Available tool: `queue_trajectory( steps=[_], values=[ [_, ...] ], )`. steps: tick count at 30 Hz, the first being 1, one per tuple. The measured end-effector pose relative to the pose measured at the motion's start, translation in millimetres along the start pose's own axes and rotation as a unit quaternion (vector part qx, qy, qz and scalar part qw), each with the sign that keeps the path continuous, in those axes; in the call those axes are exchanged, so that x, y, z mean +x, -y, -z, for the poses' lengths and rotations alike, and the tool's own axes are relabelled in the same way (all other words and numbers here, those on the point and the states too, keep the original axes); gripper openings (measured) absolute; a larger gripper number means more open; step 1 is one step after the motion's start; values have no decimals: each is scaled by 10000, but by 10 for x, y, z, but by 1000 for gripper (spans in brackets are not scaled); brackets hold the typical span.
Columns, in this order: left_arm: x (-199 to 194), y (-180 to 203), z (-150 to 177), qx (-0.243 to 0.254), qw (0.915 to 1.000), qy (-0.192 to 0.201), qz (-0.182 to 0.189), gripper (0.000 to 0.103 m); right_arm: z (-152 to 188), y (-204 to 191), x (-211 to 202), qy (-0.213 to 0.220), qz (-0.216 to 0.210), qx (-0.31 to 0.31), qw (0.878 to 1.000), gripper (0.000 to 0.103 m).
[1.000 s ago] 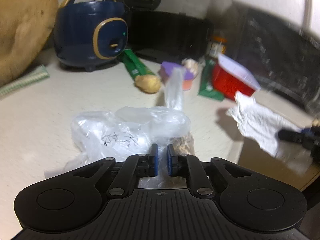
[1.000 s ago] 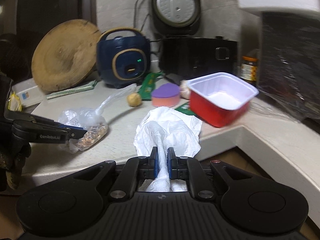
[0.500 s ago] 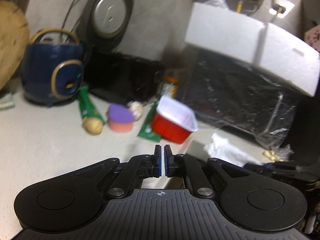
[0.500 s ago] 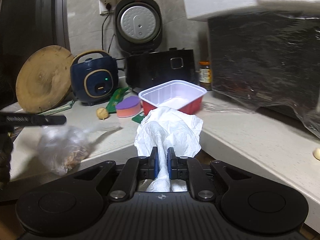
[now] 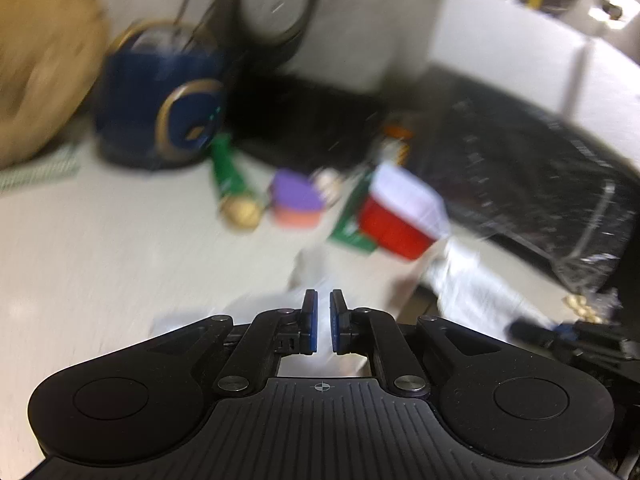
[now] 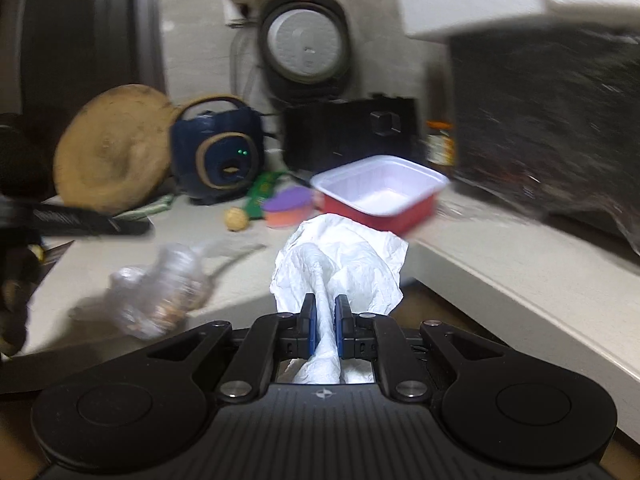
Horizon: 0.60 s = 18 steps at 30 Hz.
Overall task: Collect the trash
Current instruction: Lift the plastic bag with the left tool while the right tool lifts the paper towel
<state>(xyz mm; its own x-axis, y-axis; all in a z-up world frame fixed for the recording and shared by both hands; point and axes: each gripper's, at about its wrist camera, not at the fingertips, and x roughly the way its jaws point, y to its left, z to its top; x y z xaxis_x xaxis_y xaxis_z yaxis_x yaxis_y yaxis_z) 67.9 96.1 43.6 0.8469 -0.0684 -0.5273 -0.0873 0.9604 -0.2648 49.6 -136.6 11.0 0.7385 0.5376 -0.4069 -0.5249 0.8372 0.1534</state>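
Note:
My right gripper (image 6: 324, 322) is shut on a crumpled white paper napkin (image 6: 340, 264) and holds it in front of the counter edge. The napkin also shows in the left wrist view (image 5: 476, 284). A clear plastic bag with brownish scraps (image 6: 160, 292) hangs blurred below the left gripper's fingers (image 6: 92, 222), off the counter. In the left wrist view my left gripper (image 5: 323, 318) has its pads nearly together; a blurred bit of clear plastic (image 5: 308, 276) shows by the tips. A red tub with white inside (image 6: 380, 196) stands on the counter.
On the counter (image 6: 500, 264) stand a blue rice cooker (image 6: 218, 160), a round wooden board (image 6: 108, 148), a purple-topped cup (image 6: 286, 208), a green wrapper (image 6: 262, 192), a walnut-like ball (image 6: 236, 219), a black appliance (image 6: 348, 136) and a foil-wrapped black box (image 6: 552, 120).
The left gripper lifted the bag off the counter, swung right, then back over the counter. The right gripper drew back a little with the napkin still in it.

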Motion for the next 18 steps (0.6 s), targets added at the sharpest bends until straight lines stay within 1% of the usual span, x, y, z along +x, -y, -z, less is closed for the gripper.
queue_trajectory(
  steps=[4,8,11,15,18],
  values=[
    [58,-206,72,-279,9988,-335,-200,9,-165,-243,207,87,-217,-240,9994,9],
    [43,-305,122,-240,9984,-379,-337,9,-318,-466,451,114,-193,-563,9982,9],
    [50,-377,140,-245,9984,-417,-276,9,-368,-584,668,12,-163,-647,9978,9],
    [67,-448,146,-202,9987,-440,-178,10,-356,-659,935,-182,-238,-742,9968,9],
    [123,-487,102,-242,9987,-414,-180,11,-342,-646,1092,-269,-292,-745,9964,9]
  ],
)
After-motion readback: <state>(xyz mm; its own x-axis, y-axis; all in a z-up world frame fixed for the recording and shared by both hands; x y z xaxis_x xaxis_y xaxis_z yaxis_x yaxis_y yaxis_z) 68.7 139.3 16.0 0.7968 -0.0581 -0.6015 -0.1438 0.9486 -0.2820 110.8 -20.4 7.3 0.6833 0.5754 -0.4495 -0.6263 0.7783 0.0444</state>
